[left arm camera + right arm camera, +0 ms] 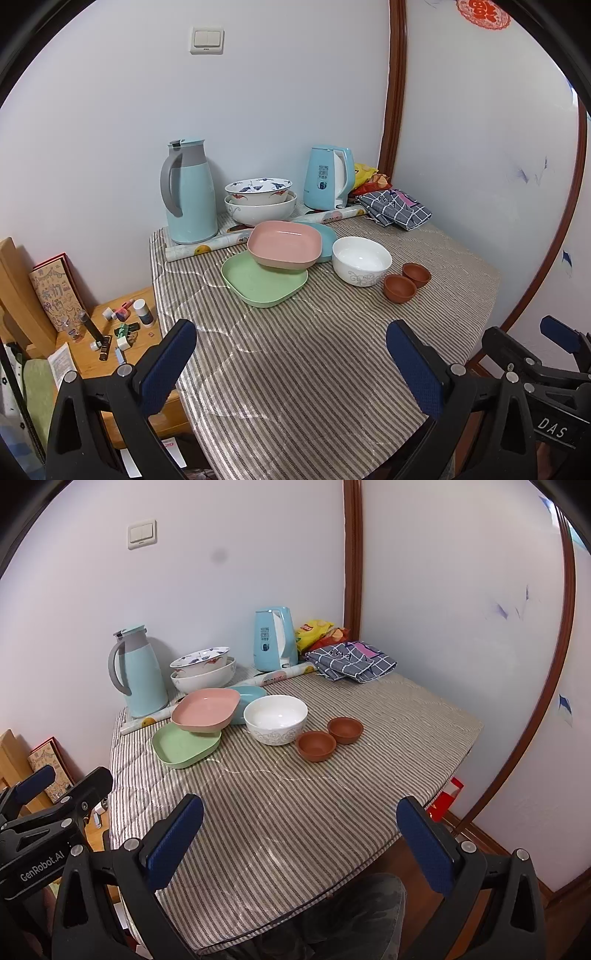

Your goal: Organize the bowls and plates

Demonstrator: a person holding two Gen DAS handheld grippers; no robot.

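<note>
Left wrist view: we held both hand-held grippers, left [291, 354] and right [300, 834], jaws apart and empty, at the tabletop's [461, 258] near edge; the dishes lay ahead mid-tabletop, pink plate [283, 248] nearer our left.

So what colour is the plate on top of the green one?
Pink. The pink plate rests tilted on the green plate, clearest in the left wrist view.

The blue plate [327, 236] is mostly hidden behind the pink plate [283, 243]. The snack bags [365, 177] at the table's far right corner sit half behind the kettle [327, 177], labels too small to read.
</note>
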